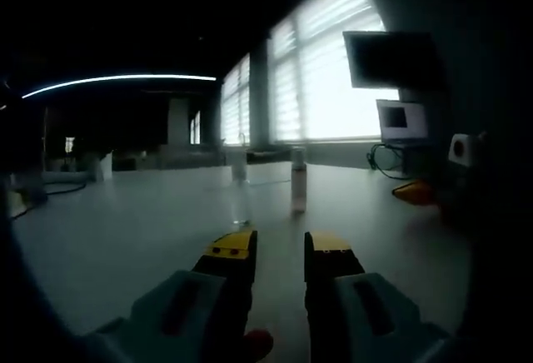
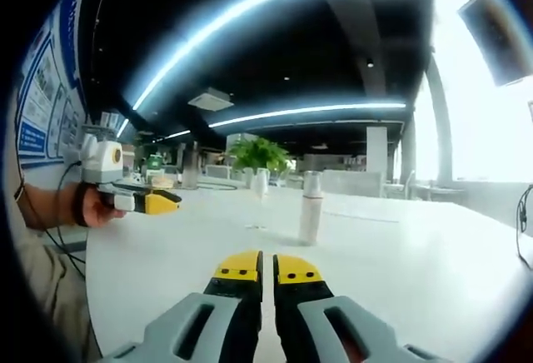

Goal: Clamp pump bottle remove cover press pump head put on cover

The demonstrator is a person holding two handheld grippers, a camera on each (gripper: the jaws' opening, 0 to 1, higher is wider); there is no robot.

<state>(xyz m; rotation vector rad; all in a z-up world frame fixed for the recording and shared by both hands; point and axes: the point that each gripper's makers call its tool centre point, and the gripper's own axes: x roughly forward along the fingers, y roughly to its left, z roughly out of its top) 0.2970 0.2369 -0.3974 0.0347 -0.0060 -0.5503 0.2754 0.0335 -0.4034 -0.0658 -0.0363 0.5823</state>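
Observation:
The pump bottle [image 2: 311,198] stands upright on the white table [image 2: 416,271], pale with a clear cover on top. It is also in the left gripper view, as the pump bottle [image 1: 298,181]. My left gripper [image 1: 279,245] is low over the table, well short of the bottle, open with nothing between its yellow-tipped jaws. A hand holds the left gripper [image 2: 152,201] at the table's left edge. My right gripper [image 2: 268,268] points at the bottle from a distance, its jaws together and empty. At the right edge, the right gripper [image 1: 414,192] shows as a yellow tip.
A small clear bottle [image 2: 260,186] stands left of the pump bottle and slightly behind it, also seen as the clear bottle [image 1: 240,168]. A potted plant [image 2: 258,153] stands far back. A wall screen [image 1: 391,59], a small monitor [image 1: 402,120] and cables [image 1: 383,159] line the window side.

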